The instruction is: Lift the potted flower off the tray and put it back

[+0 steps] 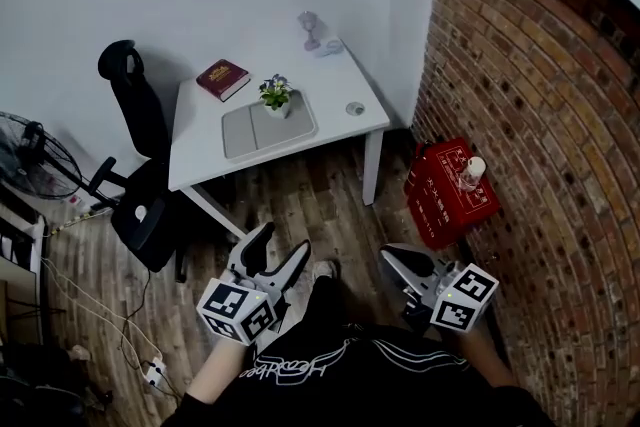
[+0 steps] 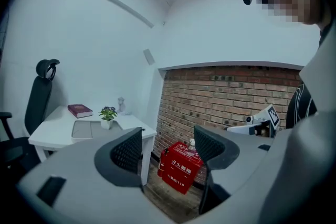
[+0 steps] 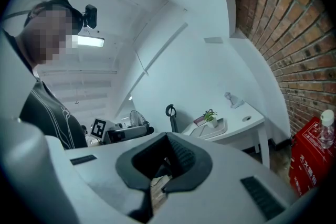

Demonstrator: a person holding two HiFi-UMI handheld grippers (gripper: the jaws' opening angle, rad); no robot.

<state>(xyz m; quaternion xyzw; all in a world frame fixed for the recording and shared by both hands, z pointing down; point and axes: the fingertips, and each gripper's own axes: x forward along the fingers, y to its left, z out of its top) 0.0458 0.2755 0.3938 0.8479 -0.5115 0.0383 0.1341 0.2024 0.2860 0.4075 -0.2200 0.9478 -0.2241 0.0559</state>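
Observation:
The potted flower (image 1: 276, 96), green leaves in a small white pot, stands at the back right corner of the grey tray (image 1: 240, 130) on the white table (image 1: 345, 85). Both grippers hang low in front of the person, well short of the table. My left gripper (image 1: 284, 240) is open with nothing between its fingers. In the left gripper view (image 2: 168, 149) the flower (image 2: 107, 115) and tray (image 2: 81, 129) lie far off to the left. My right gripper (image 1: 390, 257) is shut and empty. The right gripper view (image 3: 168, 139) shows the flower (image 3: 210, 118) distant, upper right.
A red book (image 1: 222, 78) and a pale figurine (image 1: 310, 28) share the table. A black office chair (image 1: 140, 175) stands at its left and a fan (image 1: 35, 160) further left. A red box (image 1: 450, 190) with a bottle sits against the brick wall (image 1: 540, 115).

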